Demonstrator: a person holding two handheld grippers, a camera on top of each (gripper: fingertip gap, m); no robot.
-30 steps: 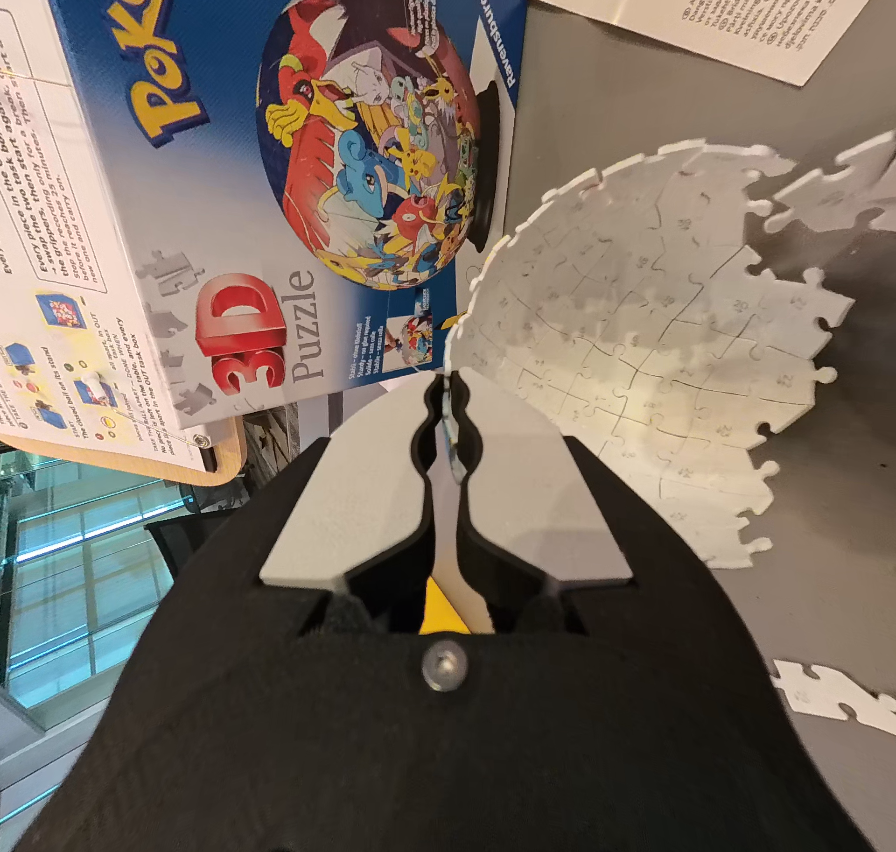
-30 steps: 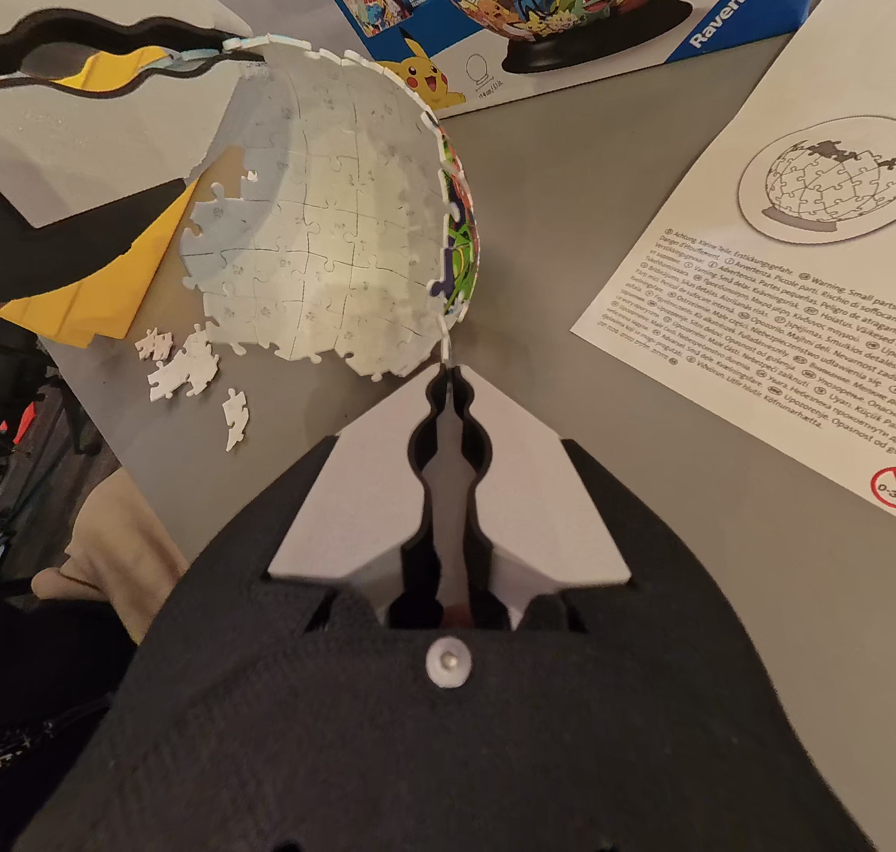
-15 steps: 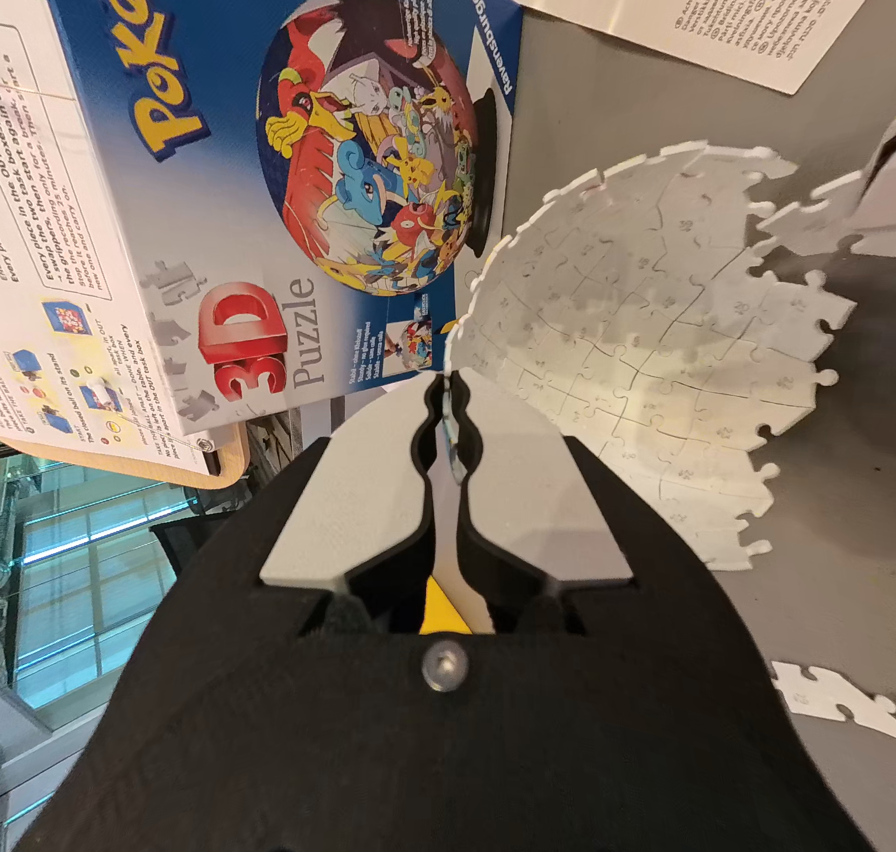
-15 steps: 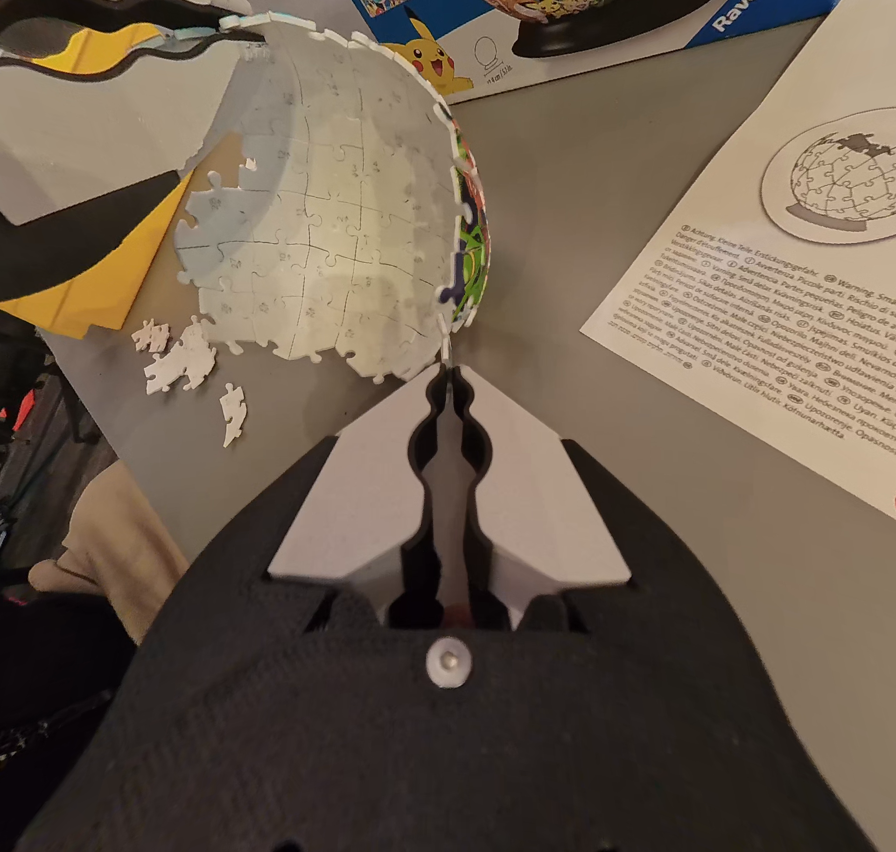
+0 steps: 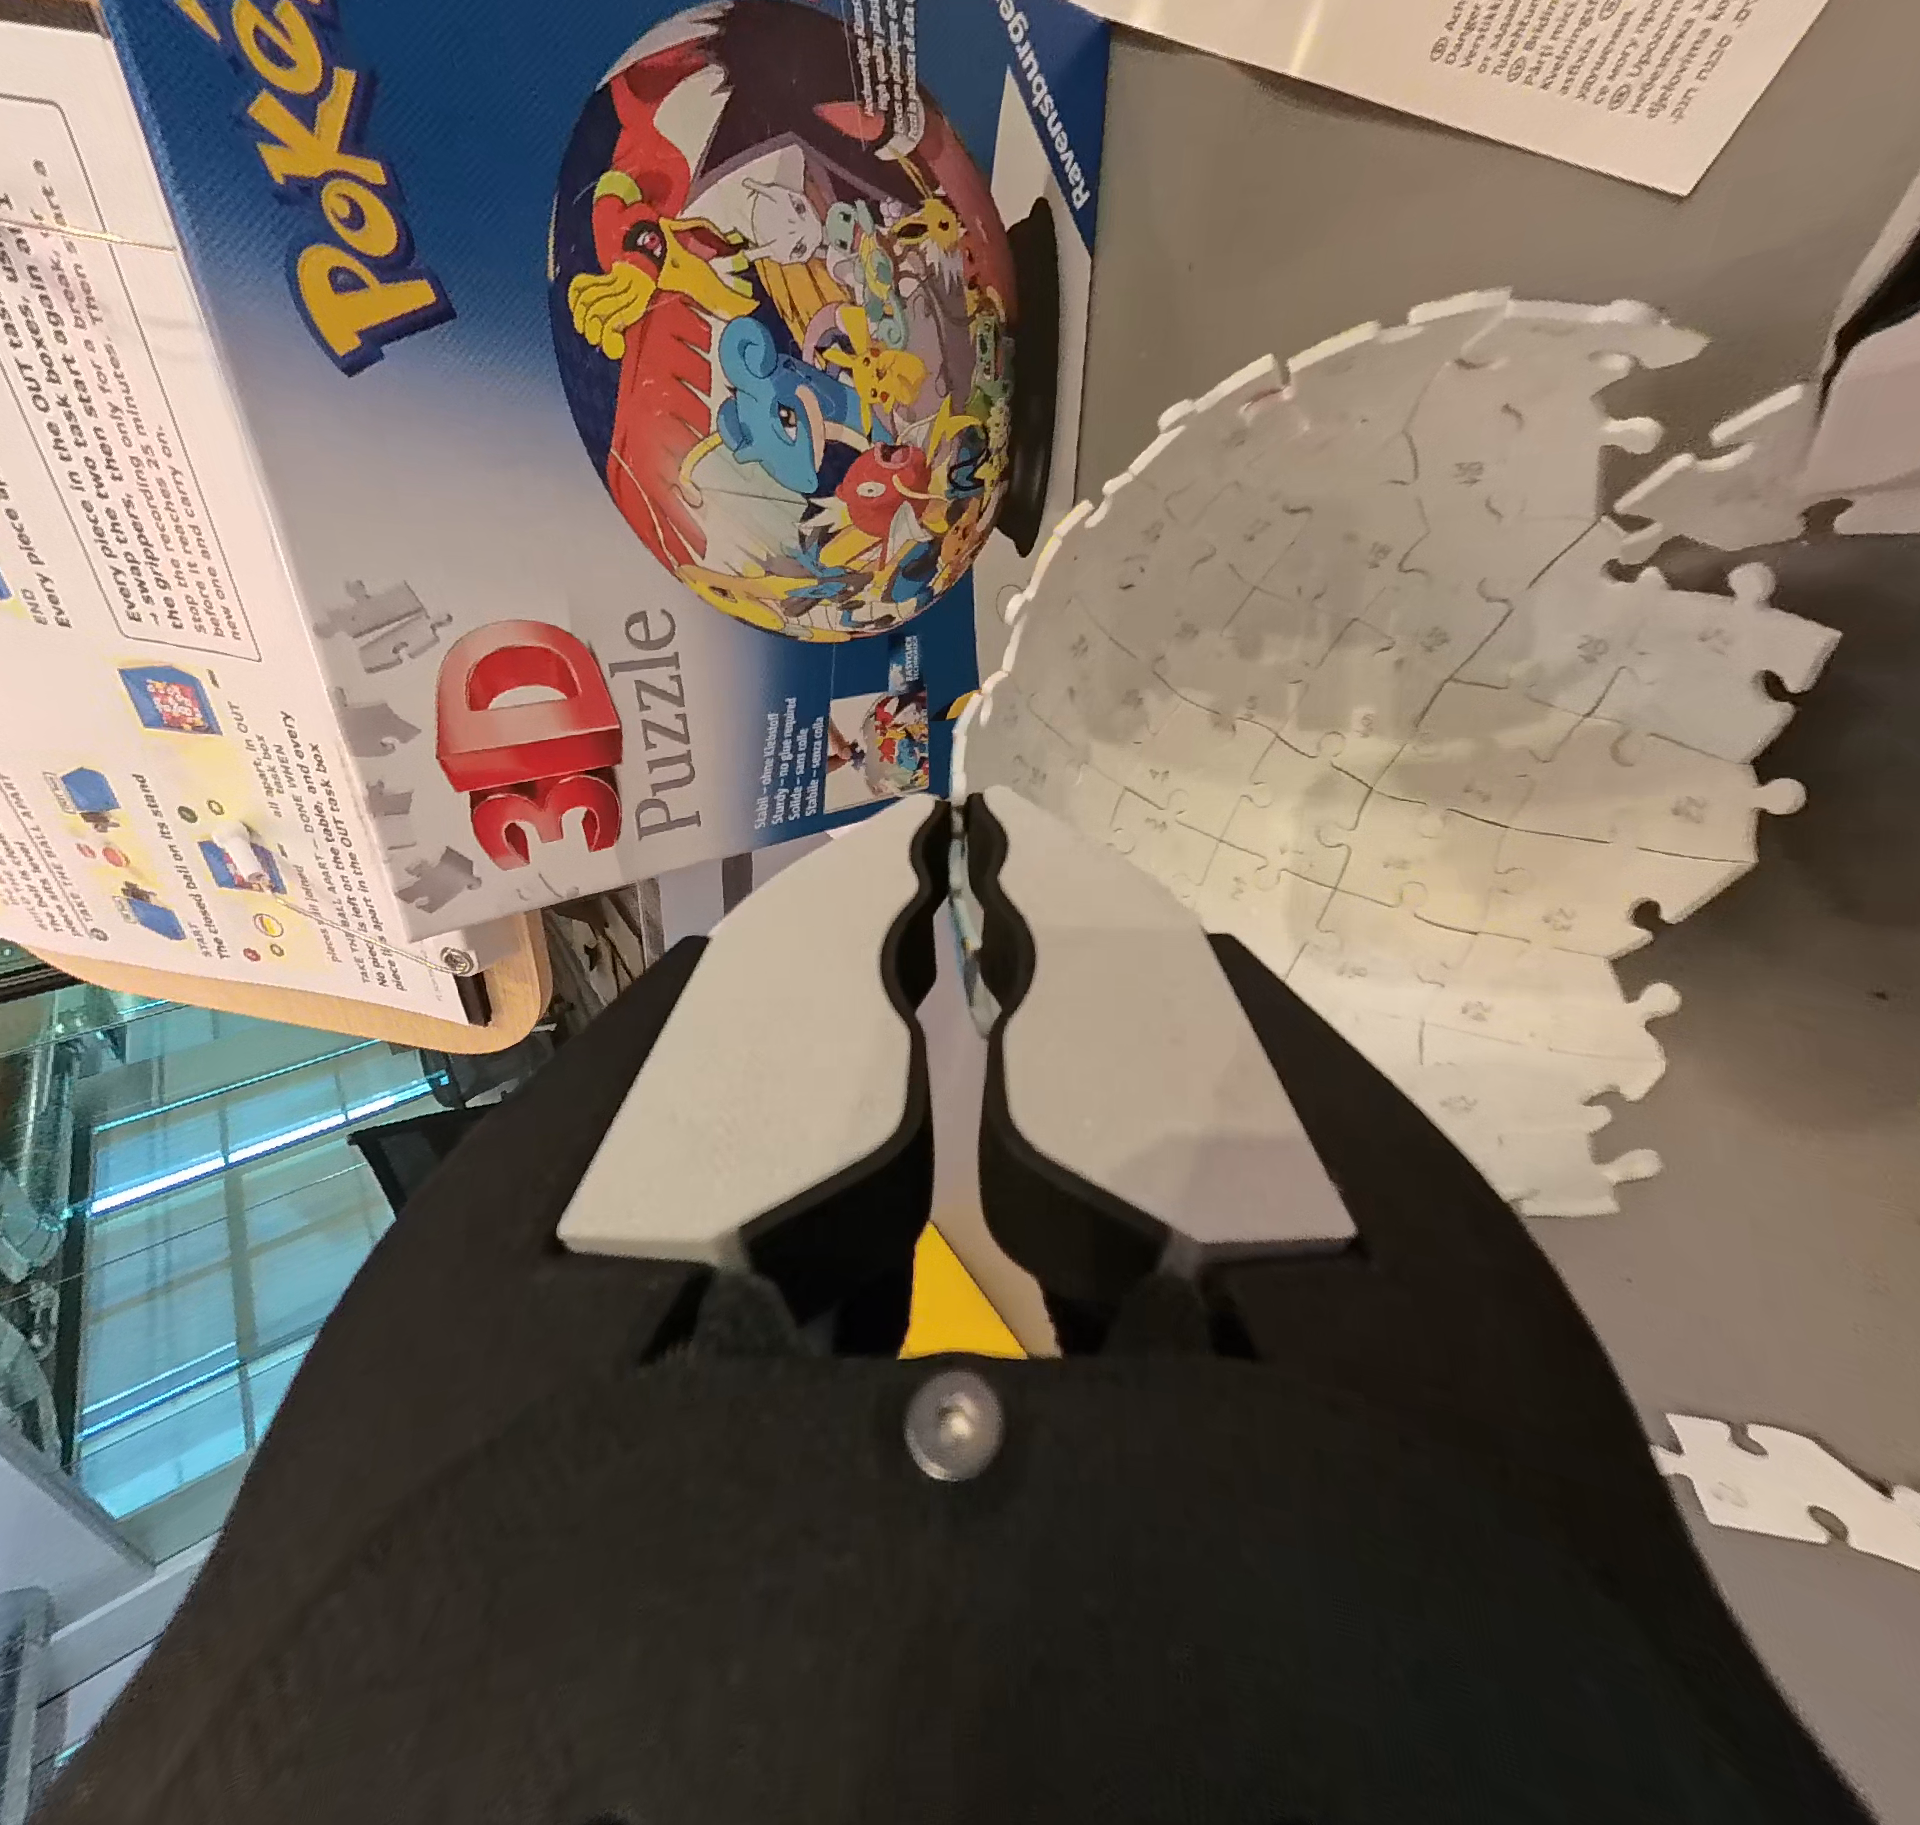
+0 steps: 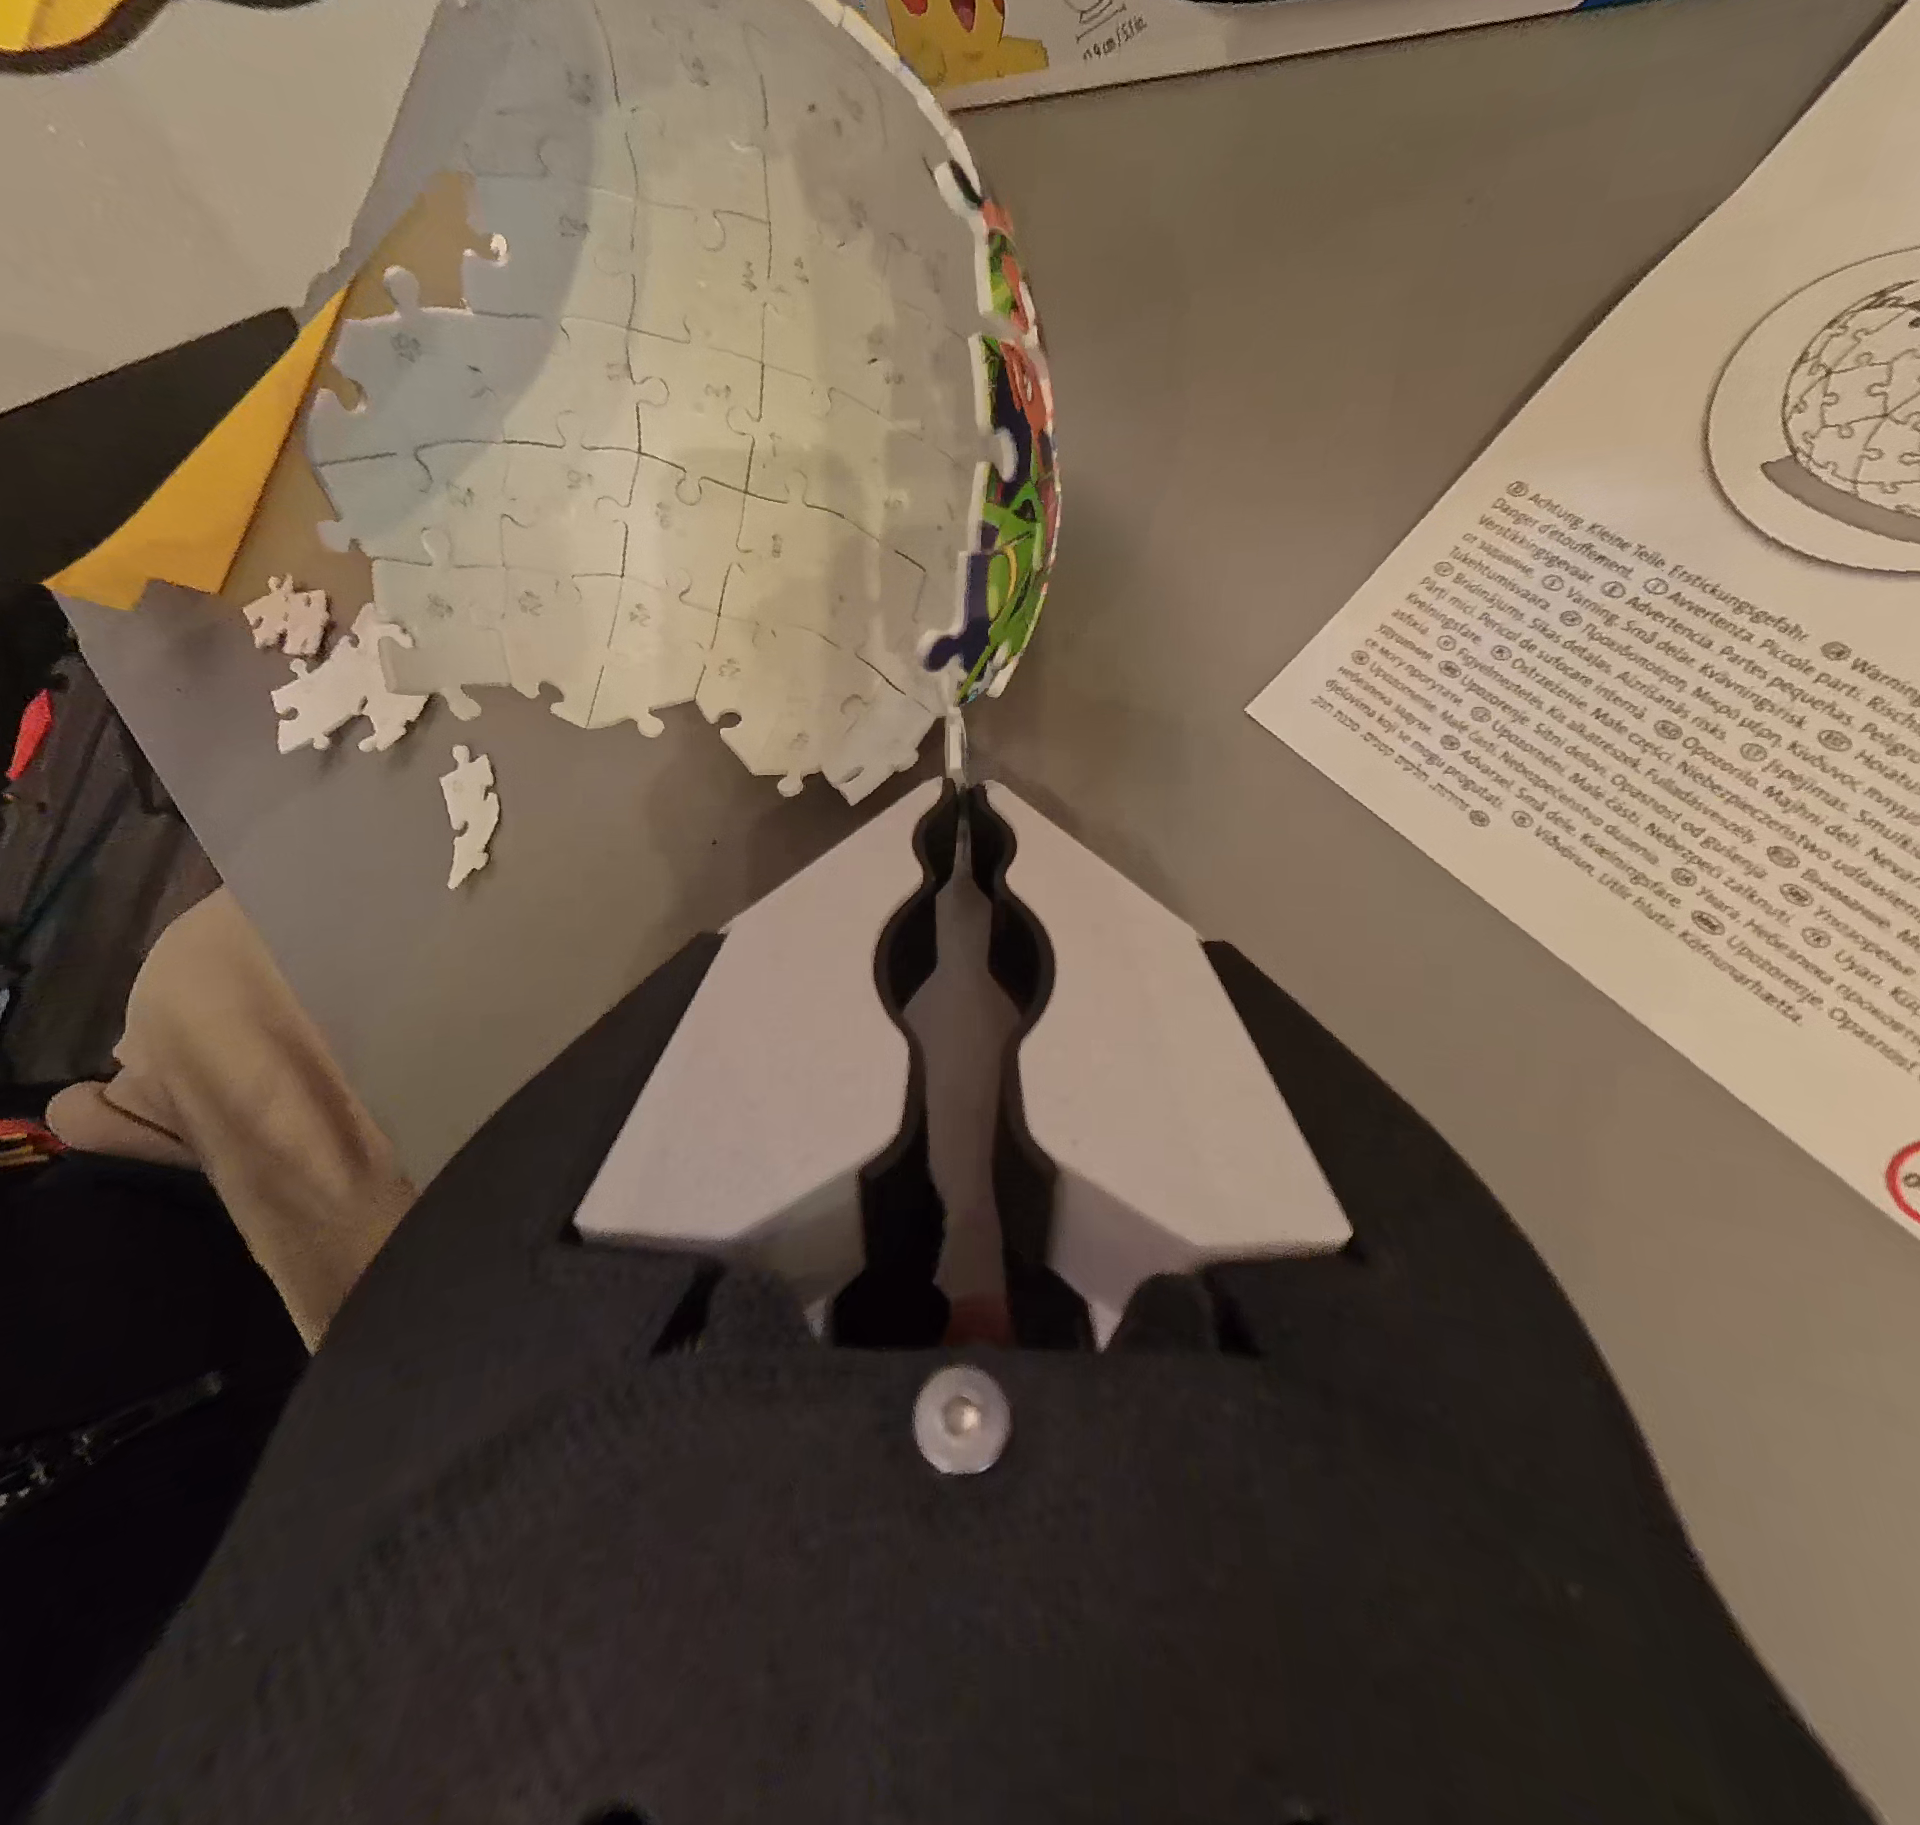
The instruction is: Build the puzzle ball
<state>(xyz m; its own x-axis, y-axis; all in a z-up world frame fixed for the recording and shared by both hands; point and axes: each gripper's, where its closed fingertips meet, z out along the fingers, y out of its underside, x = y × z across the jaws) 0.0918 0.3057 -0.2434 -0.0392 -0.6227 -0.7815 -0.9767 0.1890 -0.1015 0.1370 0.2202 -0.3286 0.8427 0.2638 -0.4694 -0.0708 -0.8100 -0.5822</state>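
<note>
Half-built puzzle ball shell (image 6: 675,425) now much closer to right gripper (image 6: 958,799), up off grey table (image 6: 1299,373). Loose piece (image 6: 954,752), pinched edge-on in right, nearly at shell's near rim. Left gripper (image 5: 961,819) clamped on far rim as before. Likely seating next. Spare pieces (image 6: 343,684) on table left; puzzle box (image 5: 520,373) far.

A matte grey worktop (image 5: 1351,217) is filling the right and far side of the left wrist view, catching soft warm light. At its near left edge a rounded wooden corner (image 5: 499,996) is jutting out — beyond it, glass panels (image 5: 208,1204) are glowing teal, with bright strips reflecting across them.
</note>
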